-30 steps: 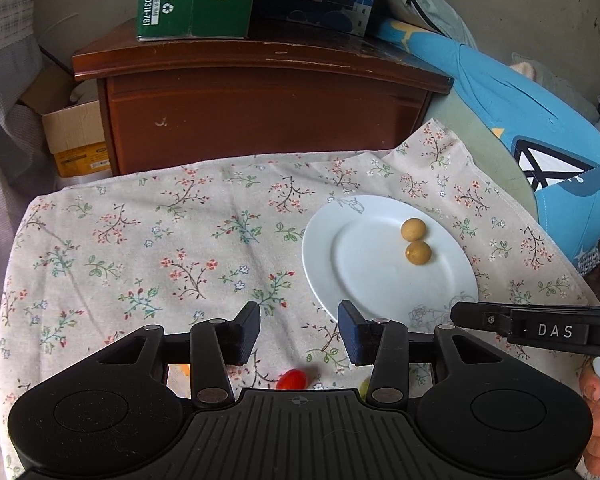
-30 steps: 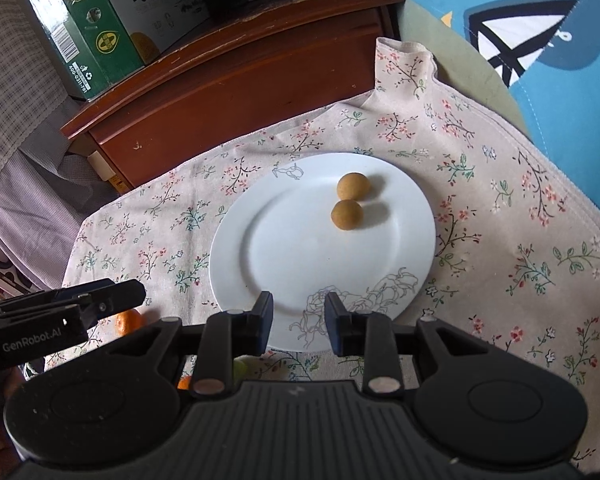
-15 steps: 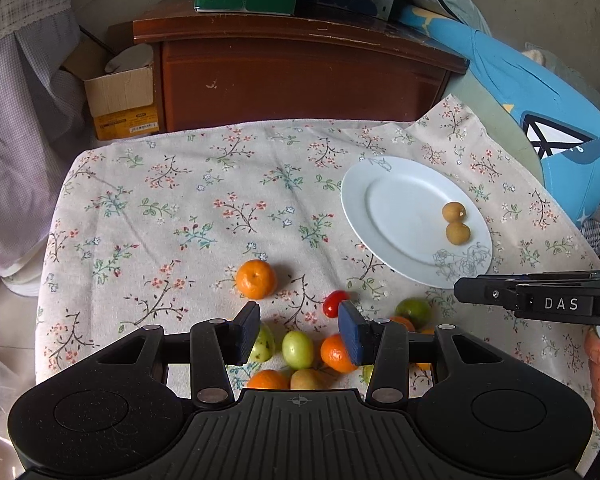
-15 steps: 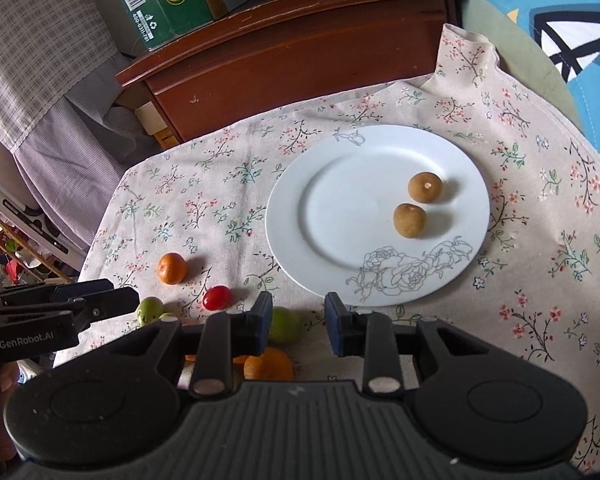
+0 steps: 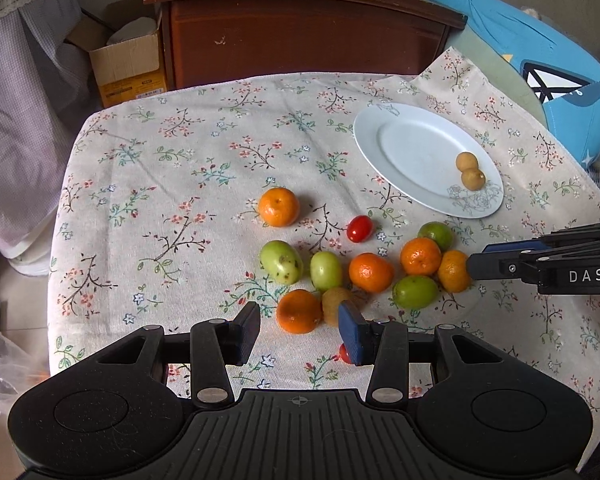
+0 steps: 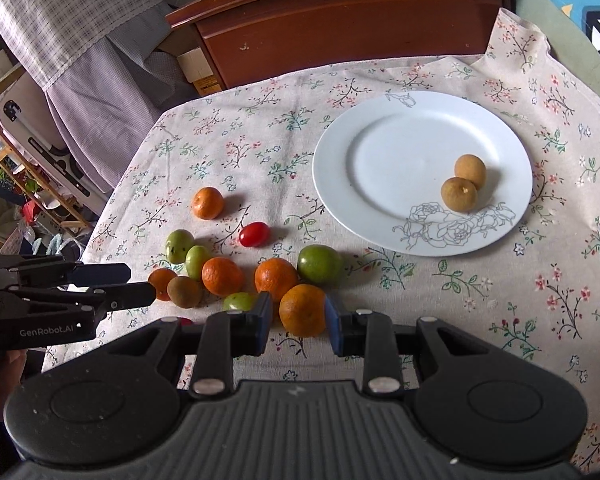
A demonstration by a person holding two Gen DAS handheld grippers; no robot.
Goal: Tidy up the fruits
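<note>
Risk: my right tongs (image 6: 296, 322) straddle a mandarin (image 6: 302, 310), not yet pinching; neighbours may roll if nudged. Left tongs (image 5: 299, 333) hang released, empty.

Soft daylight falls on a table under a floral cloth (image 5: 172, 184), a dark wooden cabinet (image 5: 300, 36) behind it, an open cardboard box (image 5: 128, 64) on the floor beside, checked fabric (image 6: 60, 12) hanging left.
</note>
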